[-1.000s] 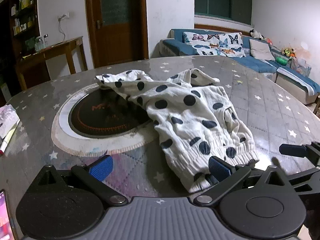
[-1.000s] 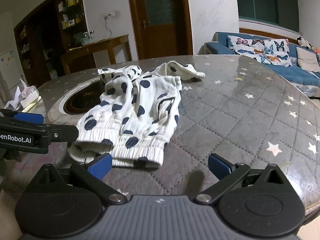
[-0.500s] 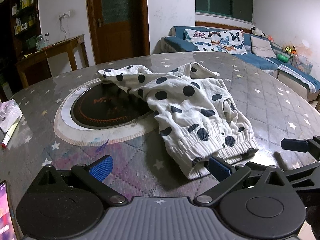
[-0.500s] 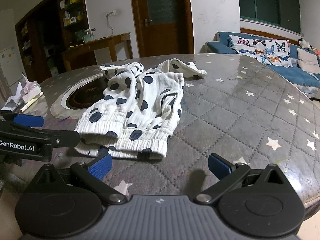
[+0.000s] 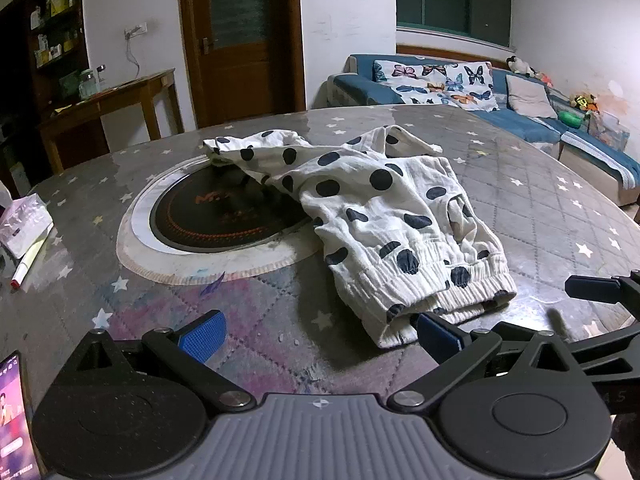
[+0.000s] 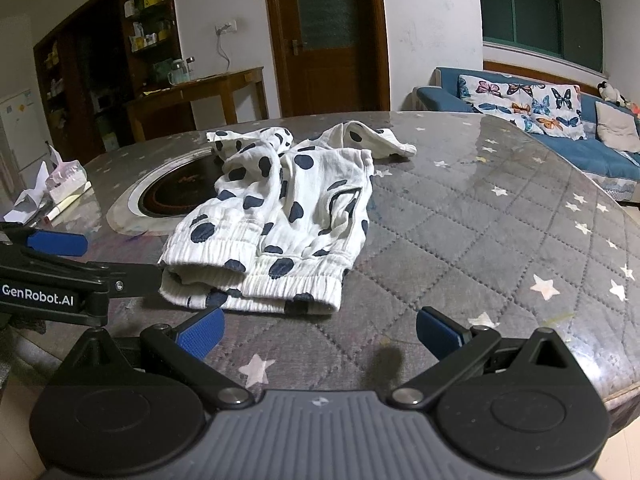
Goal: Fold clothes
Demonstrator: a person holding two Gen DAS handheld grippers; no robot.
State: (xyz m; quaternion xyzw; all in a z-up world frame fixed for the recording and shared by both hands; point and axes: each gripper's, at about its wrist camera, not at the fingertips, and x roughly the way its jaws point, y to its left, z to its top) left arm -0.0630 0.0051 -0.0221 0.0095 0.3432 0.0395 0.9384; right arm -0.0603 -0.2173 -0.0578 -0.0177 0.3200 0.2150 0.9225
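Note:
White trousers with dark blue dots (image 5: 384, 216) lie crumpled on the round table (image 5: 280, 320), the waistband end toward me and the legs trailing to the far side. They also show in the right wrist view (image 6: 288, 208). My left gripper (image 5: 320, 334) is open and empty just short of the waistband's near left corner. My right gripper (image 6: 320, 330) is open and empty, a little short of the waistband's front edge. The left gripper's finger (image 6: 56, 242) shows at the left of the right wrist view.
A round black hob (image 5: 224, 212) is set into the table under the trousers' left part. A tissue pack (image 5: 24, 224) and a pen (image 5: 28, 260) lie at the table's left edge. A phone (image 5: 14, 420) shows at bottom left. A blue sofa (image 5: 520, 112) stands behind.
Both grippers have drawn back and risen a little from the trousers, so the waistband now lies farther from the fingertips. The trousers lie still. Both stay open.

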